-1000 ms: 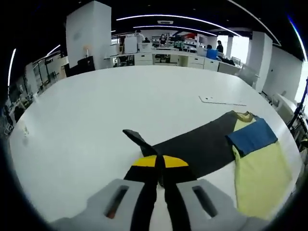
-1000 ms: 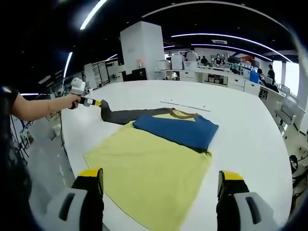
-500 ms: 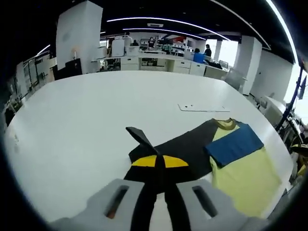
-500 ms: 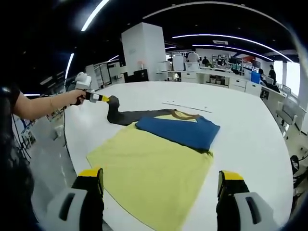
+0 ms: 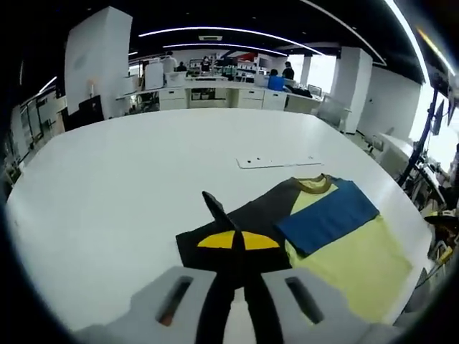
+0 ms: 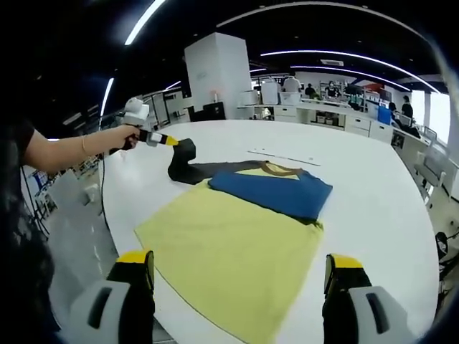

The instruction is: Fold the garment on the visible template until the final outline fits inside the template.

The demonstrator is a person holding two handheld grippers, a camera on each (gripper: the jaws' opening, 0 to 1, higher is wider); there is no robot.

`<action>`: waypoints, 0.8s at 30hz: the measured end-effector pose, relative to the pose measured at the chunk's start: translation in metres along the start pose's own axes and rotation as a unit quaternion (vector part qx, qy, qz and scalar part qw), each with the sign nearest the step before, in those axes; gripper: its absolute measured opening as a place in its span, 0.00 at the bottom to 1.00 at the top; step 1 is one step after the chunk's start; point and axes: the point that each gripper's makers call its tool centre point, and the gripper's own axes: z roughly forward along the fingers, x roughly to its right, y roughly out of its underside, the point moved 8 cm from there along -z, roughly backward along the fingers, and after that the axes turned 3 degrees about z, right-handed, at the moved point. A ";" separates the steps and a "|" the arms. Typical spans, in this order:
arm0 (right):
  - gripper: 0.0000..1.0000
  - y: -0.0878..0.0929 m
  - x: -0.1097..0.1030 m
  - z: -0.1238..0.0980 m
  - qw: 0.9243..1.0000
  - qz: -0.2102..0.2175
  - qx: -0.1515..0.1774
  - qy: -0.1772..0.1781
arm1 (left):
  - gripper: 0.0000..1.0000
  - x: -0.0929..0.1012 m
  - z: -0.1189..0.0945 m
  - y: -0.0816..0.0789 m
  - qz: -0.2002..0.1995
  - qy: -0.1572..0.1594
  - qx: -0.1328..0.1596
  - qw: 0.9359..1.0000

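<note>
A yellow shirt (image 6: 229,258) lies flat on the white table (image 6: 373,201), with its blue sleeve (image 6: 276,192) folded across the chest. Its dark grey sleeve (image 6: 188,166) is lifted off the table at the cuff, and my left gripper (image 6: 172,141) is shut on that cuff. In the left gripper view the left gripper (image 5: 237,242) holds the dark sleeve (image 5: 251,218) pinched between its yellow-tipped jaws, with the shirt's yellow body (image 5: 351,258) and blue sleeve (image 5: 328,218) to the right. My right gripper (image 6: 240,276) hovers open over the shirt's hem, holding nothing.
A thin white template sheet (image 5: 276,162) lies on the table beyond the collar. A person's arm (image 6: 64,154) holds the left gripper at the table's left edge. Desks, pillars and people stand far behind the table.
The left gripper has carried the dark sleeve's cuff up and inward toward the shirt's body. The right gripper has stayed still and open.
</note>
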 end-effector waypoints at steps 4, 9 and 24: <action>1.00 0.001 -0.002 -0.001 1.000 0.003 0.003 -0.001 | 0.00 0.011 0.004 -0.002 0.012 0.017 -0.002 1.000; 1.00 0.004 -0.002 -0.002 1.000 0.005 0.004 0.000 | 0.00 0.021 0.007 -0.010 0.016 0.028 0.004 0.999; 1.00 0.007 -0.003 -0.003 1.000 0.005 -0.001 -0.001 | 0.00 0.055 0.020 -0.044 0.037 0.059 0.048 0.996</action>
